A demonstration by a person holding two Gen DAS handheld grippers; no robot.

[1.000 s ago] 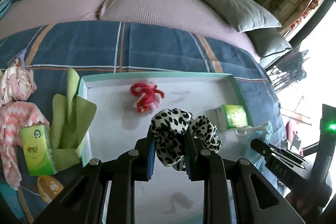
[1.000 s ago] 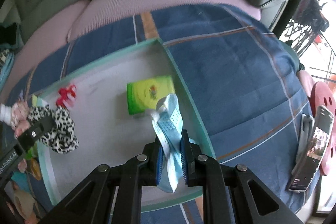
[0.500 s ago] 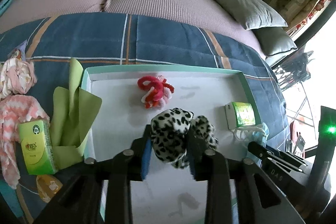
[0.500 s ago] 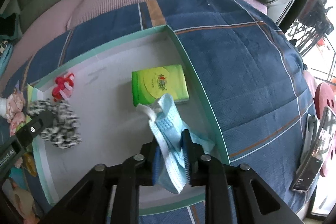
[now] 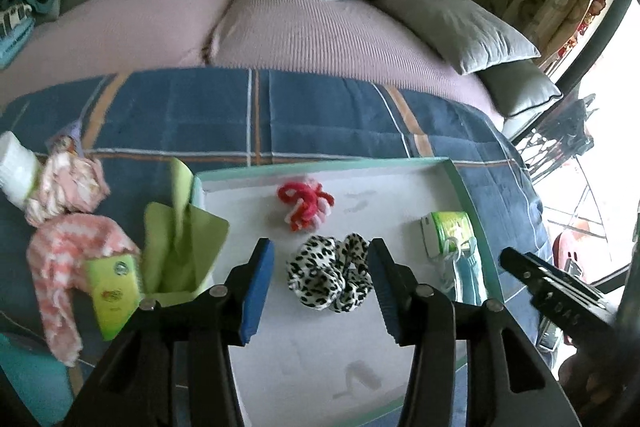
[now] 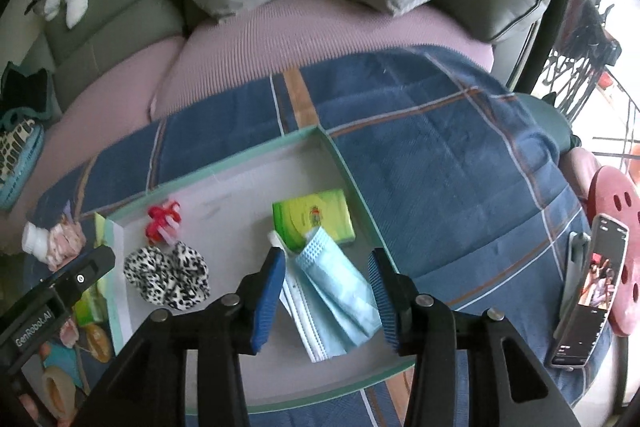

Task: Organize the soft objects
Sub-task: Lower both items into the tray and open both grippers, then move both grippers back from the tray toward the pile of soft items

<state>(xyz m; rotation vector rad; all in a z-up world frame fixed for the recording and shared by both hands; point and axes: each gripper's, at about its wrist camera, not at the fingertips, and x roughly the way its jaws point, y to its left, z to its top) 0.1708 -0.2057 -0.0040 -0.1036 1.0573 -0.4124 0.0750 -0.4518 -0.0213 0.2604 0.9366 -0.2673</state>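
both grippers opening, scrunchie (image 5: 328, 277) and mask (image 6: 332, 291) released.

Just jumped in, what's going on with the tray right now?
A person is sorting soft items into the shallow tray on the bed. The left gripper is opening over the leopard scrunchie, which lies on the tray. The right gripper is opening around the blue face mask, which lies partly on a green tissue pack.

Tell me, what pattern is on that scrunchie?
Black-and-white leopard spots on the scrunchie, clearest in the left wrist view.
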